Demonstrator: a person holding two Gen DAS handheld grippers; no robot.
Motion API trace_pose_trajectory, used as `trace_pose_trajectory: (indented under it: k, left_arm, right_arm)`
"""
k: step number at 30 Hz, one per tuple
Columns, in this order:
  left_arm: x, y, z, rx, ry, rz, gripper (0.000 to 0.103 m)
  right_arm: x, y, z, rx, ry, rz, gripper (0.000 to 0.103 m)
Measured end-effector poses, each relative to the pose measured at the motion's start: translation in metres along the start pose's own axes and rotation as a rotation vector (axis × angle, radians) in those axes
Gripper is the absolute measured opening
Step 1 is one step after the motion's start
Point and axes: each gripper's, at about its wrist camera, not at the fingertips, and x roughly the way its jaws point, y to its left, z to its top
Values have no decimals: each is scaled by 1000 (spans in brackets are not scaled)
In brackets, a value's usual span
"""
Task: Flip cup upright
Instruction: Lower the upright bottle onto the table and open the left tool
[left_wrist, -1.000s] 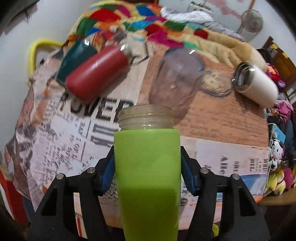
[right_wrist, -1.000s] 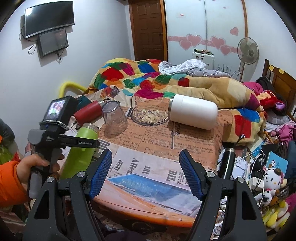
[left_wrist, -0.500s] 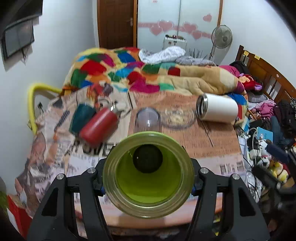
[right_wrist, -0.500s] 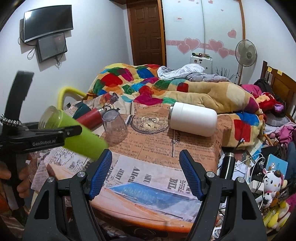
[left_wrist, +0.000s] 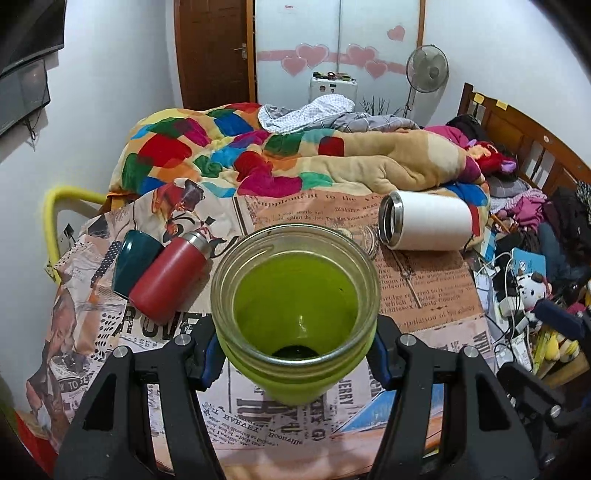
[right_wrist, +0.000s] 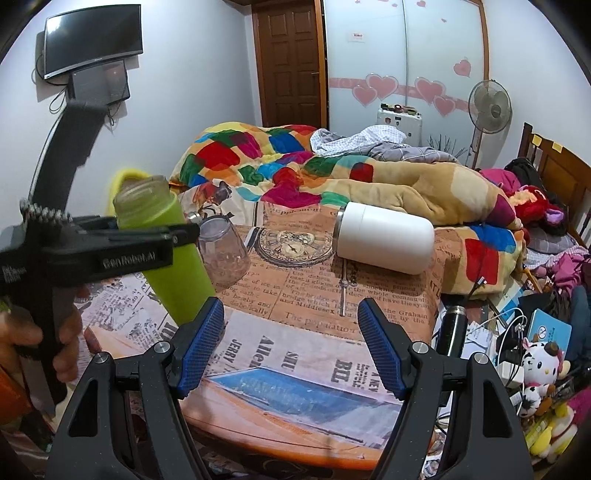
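Green plastic with a clear threaded neck, the cup (left_wrist: 295, 314) fills the lower centre of the left wrist view, mouth toward the lens and apparently empty, so I judge it light, stiff and rather slick. A hold across the plain body below the neck looks safest, and that is where the left gripper (left_wrist: 293, 356) pinches it, blue pads pressed on either side. From the right wrist view, the cup (right_wrist: 166, 251) sits at mid left, mouth uppermost and tilted, its base seemingly above the table (right_wrist: 295, 435), though contact is hidden. The right gripper (right_wrist: 291, 347) stands spread wide at lower centre, holding and touching nothing.
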Motion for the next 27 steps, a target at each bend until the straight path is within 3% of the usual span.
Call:
trace_pose_trajectory:
  k: [12, 18, 21, 27]
  left_arm:
    - [3, -5, -10, 31, 28, -27, 62]
    - [-15, -1, -7, 56, 43, -39, 63]
    - [-50, 1, -5, 74, -14, -60, 64]
    - [-157, 11, -8, 75, -244, -71, 72]
  right_arm:
    - [-14, 6, 3, -7, -26, -17, 72]
    - [-36, 11, 10, 9, -71, -18, 72]
    - [-55, 15, 14, 18, -112, -12, 72]
    - [-109, 30, 27, 25, -247, 3, 72]
